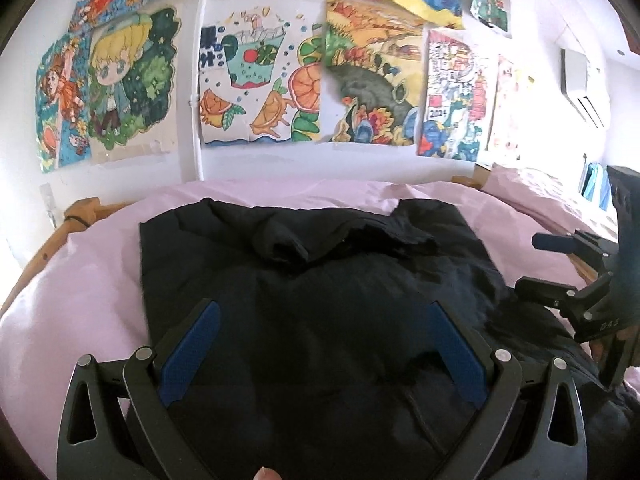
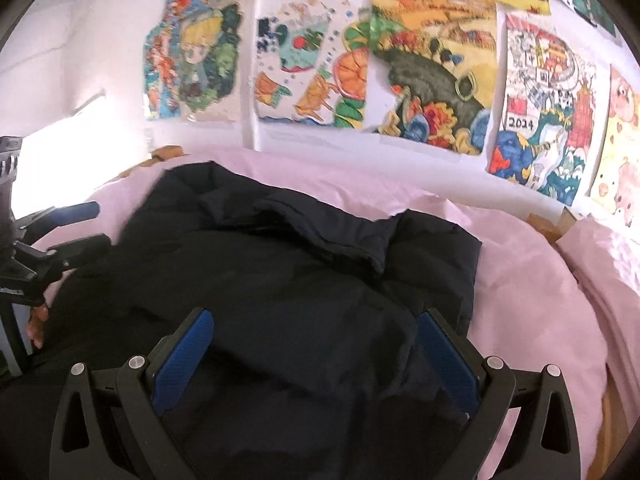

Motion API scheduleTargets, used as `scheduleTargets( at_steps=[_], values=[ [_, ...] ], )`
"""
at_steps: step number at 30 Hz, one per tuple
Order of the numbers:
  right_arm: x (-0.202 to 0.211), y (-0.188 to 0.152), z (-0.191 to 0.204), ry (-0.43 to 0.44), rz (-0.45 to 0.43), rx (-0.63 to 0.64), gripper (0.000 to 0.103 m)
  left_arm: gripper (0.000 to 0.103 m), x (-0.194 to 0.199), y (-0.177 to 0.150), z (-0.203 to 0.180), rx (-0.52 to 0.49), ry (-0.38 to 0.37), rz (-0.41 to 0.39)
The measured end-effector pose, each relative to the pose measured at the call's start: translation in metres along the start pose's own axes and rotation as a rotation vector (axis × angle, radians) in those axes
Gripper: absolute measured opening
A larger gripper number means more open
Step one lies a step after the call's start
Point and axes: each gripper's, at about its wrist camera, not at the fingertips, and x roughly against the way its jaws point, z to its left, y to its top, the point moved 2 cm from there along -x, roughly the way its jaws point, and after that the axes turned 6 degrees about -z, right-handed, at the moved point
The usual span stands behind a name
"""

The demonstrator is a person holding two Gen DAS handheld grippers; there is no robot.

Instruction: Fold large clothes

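Across the middle of the pink bed point(image 1: 92, 280), reaching toward its far edge by the wall: a dark padded jacket point(image 1: 320, 300), lying partly folded, with a rumpled flap doubled over near its far end. Left gripper point(image 1: 320, 344) above the jacket's near part, jaws spread wide, holding nothing. Right gripper point(image 2: 316, 352) alongside, over the jacket's right half, likewise wide open and empty. Probably between folds: one layer turned in, nothing gripped. Next, most likely: lowering both grippers onto a near edge or side of the jacket, pinching through the thick padding, then carrying that edge over toward the far edge, keeping the layers even. Above the bed, colourful drawings point(image 1: 260, 80) on the wall.
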Motion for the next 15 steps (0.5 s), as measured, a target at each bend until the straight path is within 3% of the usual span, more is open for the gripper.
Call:
scheduleTargets(
  at_steps=[9, 15],
  values=[
    [0.079, -0.008, 0.038, 0.1, 0.029, -0.055, 0.103, 0.102, 0.082, -0.006, -0.024, -0.064, -0.013, 0.052],
    [0.128, -0.023, 0.052, 0.081, 0.082, -0.042, 0.103, 0.102, 0.122, -0.017, -0.033, -0.027, -0.026, 0.091]
  ],
)
